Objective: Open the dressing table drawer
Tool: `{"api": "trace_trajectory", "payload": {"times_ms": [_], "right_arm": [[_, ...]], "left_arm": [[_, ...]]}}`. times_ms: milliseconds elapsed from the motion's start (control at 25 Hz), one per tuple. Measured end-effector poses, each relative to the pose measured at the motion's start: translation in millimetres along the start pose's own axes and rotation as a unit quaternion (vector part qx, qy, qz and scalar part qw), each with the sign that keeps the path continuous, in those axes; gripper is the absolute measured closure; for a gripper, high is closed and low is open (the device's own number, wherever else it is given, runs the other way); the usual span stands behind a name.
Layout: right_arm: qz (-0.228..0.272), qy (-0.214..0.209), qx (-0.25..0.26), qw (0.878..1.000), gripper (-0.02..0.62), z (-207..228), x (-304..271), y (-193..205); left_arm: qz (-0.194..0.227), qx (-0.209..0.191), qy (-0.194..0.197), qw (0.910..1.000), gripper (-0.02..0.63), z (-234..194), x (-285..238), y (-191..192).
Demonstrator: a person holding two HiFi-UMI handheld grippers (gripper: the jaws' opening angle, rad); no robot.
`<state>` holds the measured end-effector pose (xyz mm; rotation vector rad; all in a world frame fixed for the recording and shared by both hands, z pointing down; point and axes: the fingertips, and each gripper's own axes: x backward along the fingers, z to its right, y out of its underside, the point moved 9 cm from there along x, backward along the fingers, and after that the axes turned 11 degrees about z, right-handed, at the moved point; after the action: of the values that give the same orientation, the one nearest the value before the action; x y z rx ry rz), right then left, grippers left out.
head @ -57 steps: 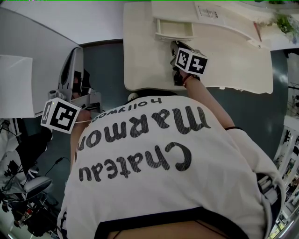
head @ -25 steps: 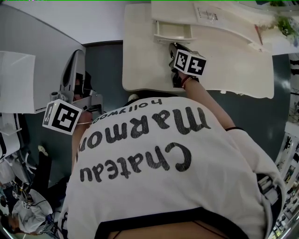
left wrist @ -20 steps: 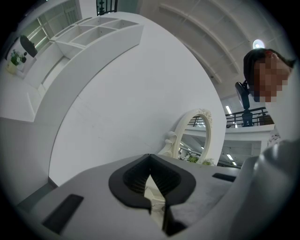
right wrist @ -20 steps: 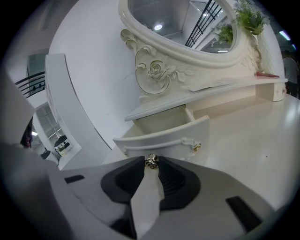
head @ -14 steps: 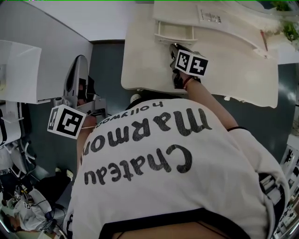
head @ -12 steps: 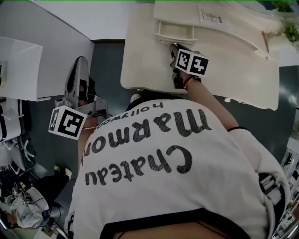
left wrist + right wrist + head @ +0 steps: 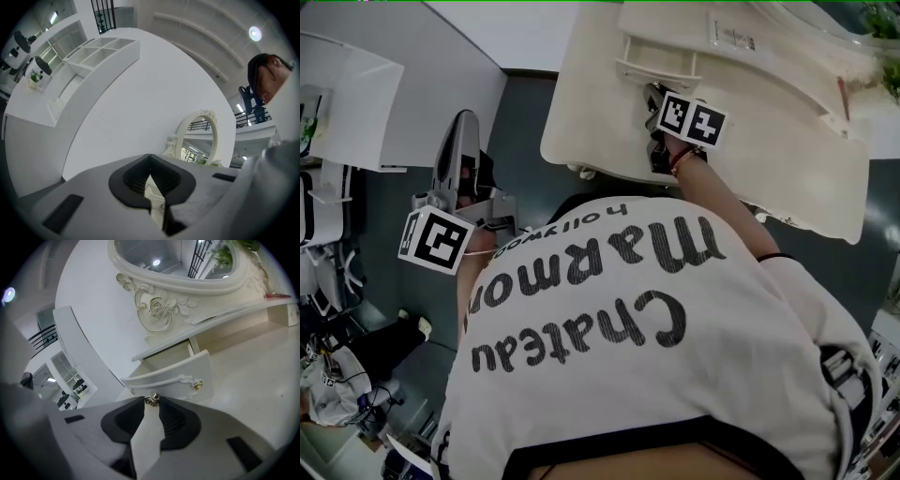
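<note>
Drawer (image 7: 168,376) stands part-way out below the mirror (image 7: 178,258), at twelve o'clock on the worktop (image 7: 600,131). It looks light, stiff and easy-sliding. The small round knob (image 7: 151,399) is the hold, though it could slip. The right tool (image 7: 151,402) pinches that knob at its tips. The left tool (image 7: 150,157), at nine o'clock, is closed and empty.

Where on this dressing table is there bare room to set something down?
The tabletop is bare left of the right gripper, out to its rounded corner, and again on the broad stretch to the gripper's right. Crowded: around the open drawer, whose knob the gripper grips.
</note>
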<state>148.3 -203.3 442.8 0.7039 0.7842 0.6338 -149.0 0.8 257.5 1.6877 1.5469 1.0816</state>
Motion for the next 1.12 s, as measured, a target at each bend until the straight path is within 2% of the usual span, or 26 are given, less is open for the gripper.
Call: {"api": "trace_trajectory", "payload": {"times_ms": [200, 360, 520, 800, 960, 1120], "right_arm": [[-0.012, -0.002, -0.029, 0.999, 0.491, 2, 9, 2], [-0.008, 0.014, -0.045, 0.999, 0.491, 4, 23, 0], [0.029, 0.022, -0.077, 0.996, 0.491, 2, 44, -12], [0.107, -0.007, -0.115, 0.988, 0.502, -26, 93, -37], [0.146, -0.04, -0.093, 0.984, 0.523, -55, 129, -45], [0.189, -0.062, -0.021, 0.98, 0.54, -91, 166, -50]], "left_arm": [[0.007, -0.002, 0.006, 1.0, 0.584, 6, 5, 1], [0.002, -0.003, 0.017, 0.9998, 0.583, 9, 4, 1], [-0.007, 0.01, 0.029, 0.9995, 0.583, 10, 7, 3], [-0.024, 0.016, 0.064, 0.9975, 0.583, 14, 21, -3], [-0.044, 0.018, 0.093, 0.9945, 0.583, 21, 31, -7], [-0.052, 0.026, 0.125, 0.9904, 0.583, 31, 43, -13]]}}
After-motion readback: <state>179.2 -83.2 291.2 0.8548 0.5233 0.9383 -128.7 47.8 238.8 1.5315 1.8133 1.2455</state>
